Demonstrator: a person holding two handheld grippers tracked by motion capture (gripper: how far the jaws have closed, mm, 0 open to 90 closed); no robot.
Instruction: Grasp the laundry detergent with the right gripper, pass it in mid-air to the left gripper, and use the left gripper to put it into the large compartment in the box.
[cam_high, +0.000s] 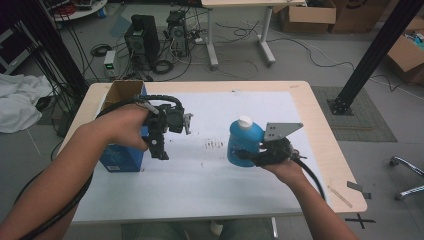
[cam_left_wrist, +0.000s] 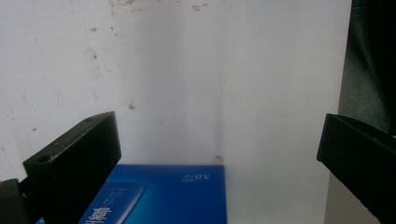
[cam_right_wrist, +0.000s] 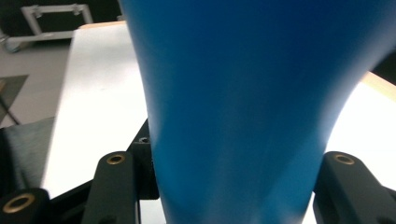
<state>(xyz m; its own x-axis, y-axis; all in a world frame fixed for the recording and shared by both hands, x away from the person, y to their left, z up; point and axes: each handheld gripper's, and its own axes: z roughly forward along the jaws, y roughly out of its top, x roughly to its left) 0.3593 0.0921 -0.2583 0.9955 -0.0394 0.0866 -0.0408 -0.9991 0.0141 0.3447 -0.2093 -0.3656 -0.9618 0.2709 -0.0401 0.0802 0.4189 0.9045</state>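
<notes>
A blue bottle (cam_high: 243, 141) with a white cap (cam_high: 245, 121) is held upright just right of the table's middle. My right gripper (cam_high: 248, 156) is shut on its lower body, and in the right gripper view the bottle (cam_right_wrist: 243, 93) sits between the two black jaws of that gripper (cam_right_wrist: 229, 182). A tall blue box (cam_high: 121, 152) with an open cardboard-brown top stands at the left. My left gripper (cam_high: 159, 147) points down beside the box's right face, open and holding nothing. In the left gripper view the box (cam_left_wrist: 163, 196) lies low between the wide jaws of my left gripper (cam_left_wrist: 219, 140).
A white sheet (cam_high: 200, 185) covers the wooden table, with dark specks (cam_high: 215, 145) at its middle. A small grey piece (cam_high: 358, 187) lies near the right edge. Computer towers (cam_high: 142, 37), cables, cardboard boxes (cam_high: 306, 17) and a black post (cam_high: 372, 55) stand on the floor beyond.
</notes>
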